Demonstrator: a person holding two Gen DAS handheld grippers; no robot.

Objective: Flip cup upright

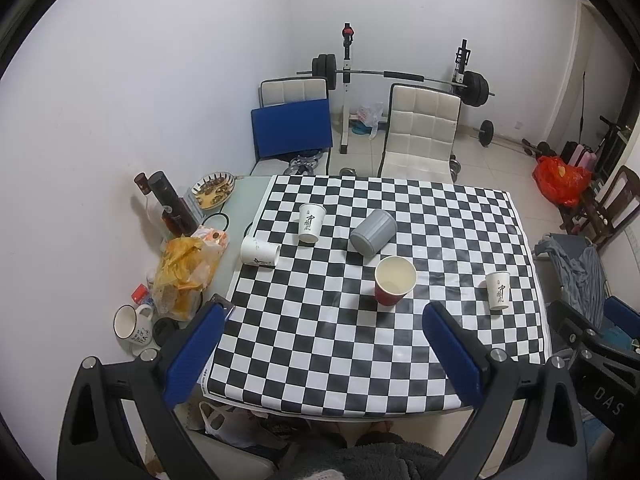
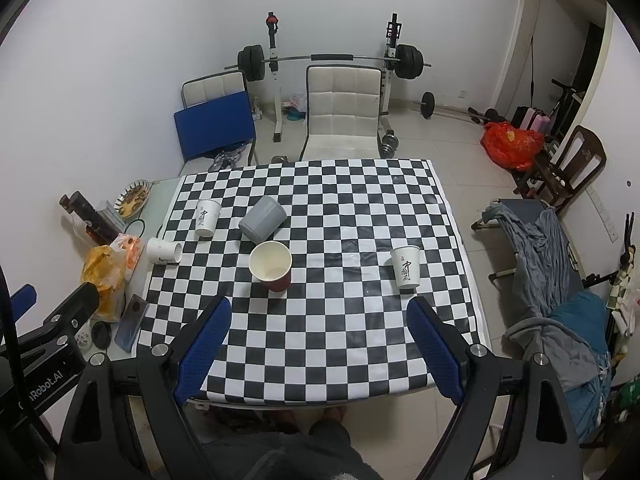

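Note:
On the checkered cloth (image 1: 360,360) (image 2: 340,340) a grey cup (image 1: 373,232) (image 2: 262,218) lies tipped on its side. A white paper cup (image 1: 259,251) (image 2: 164,251) lies on its side at the cloth's left edge. A red cup (image 1: 394,280) (image 2: 271,265) stands upright, mouth up. Two white printed cups stand upright: one at the back left (image 1: 310,223) (image 2: 207,218), one at the right (image 1: 498,290) (image 2: 406,267). My left gripper (image 1: 324,320) and right gripper (image 2: 320,314) are open and empty, held above the table's near edge, well short of all cups.
The table's left strip holds dark bottles (image 1: 172,204), a snack dish (image 1: 213,190), a yellow bag (image 1: 184,272), a mug (image 1: 134,324) and a phone (image 2: 132,322). White chairs (image 1: 420,132) and a barbell rack stand behind the table. A cot with clothes (image 2: 540,260) is at the right.

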